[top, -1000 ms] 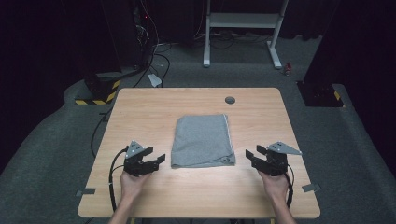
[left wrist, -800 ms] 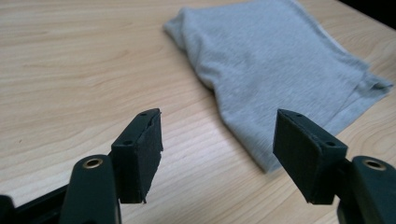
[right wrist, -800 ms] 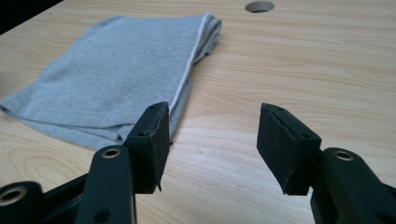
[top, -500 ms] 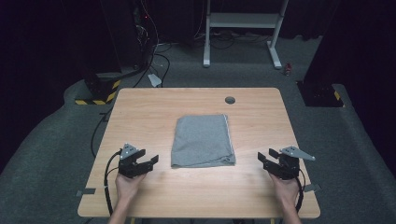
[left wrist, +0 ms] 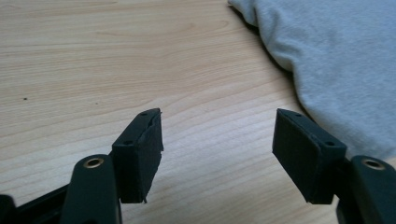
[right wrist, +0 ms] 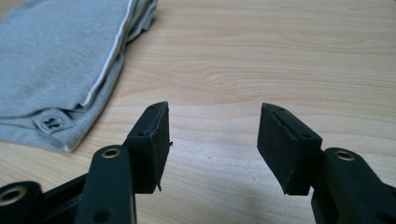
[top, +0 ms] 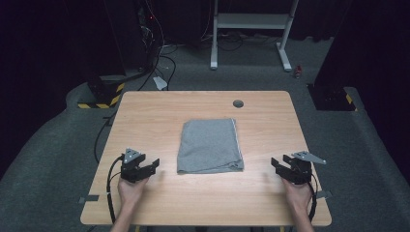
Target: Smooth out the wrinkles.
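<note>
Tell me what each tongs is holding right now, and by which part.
Nothing. Left tongs and right tongs are open, resting apart from the folded grey garment.

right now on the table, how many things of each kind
folded grey cloth: 1
left gripper and right gripper, both open: 2
round grommet hole in the table: 1
total: 4

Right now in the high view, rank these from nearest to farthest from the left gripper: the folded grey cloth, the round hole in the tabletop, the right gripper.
From the left gripper:
1. Folded grey cloth, just to its right at table centre.
2. Round hole, toward the far edge, right of centre.
3. Right gripper, across the table near the right edge.
</note>
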### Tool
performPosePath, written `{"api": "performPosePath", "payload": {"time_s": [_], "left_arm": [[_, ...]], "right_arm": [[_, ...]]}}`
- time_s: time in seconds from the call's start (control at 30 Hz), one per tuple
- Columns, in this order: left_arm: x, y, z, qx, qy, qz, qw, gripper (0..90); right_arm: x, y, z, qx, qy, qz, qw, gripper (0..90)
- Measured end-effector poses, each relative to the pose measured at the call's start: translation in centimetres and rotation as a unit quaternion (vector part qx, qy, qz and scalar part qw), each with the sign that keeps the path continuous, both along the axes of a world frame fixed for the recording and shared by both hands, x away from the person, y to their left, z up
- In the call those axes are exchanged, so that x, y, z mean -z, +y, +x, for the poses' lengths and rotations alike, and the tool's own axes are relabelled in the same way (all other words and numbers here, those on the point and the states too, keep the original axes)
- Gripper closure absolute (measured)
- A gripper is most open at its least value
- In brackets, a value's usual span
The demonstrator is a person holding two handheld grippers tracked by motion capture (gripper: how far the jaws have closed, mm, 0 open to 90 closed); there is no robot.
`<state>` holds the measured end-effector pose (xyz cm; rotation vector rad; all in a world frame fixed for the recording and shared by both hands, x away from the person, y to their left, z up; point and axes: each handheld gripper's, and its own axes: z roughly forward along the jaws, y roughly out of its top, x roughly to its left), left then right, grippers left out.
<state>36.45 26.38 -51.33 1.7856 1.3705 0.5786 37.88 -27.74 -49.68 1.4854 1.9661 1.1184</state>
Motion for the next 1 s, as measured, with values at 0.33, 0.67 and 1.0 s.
{"api": "performPosePath", "payload": {"time_s": [0.33, 0.67, 1.0], "left_arm": [[1.3, 0.1, 1.5, -0.020, 0.025, 0.019, 0.9993, 33.3], [1.4, -0.3, 2.3, -0.029, 0.026, 0.032, 0.9987, 32.3], [1.5, -0.8, 2.4, -0.023, 0.034, 0.054, 0.9977, 28.9]], "right_arm": [[1.0, 0.6, 1.1, 0.007, 0.020, -0.036, 0.9991, 42.1], [2.0, 1.2, 2.0, 0.021, 0.030, -0.063, 0.9973, 41.2], [2.6, 1.9, 2.2, 0.023, 0.035, -0.088, 0.9952, 39.1]]}}
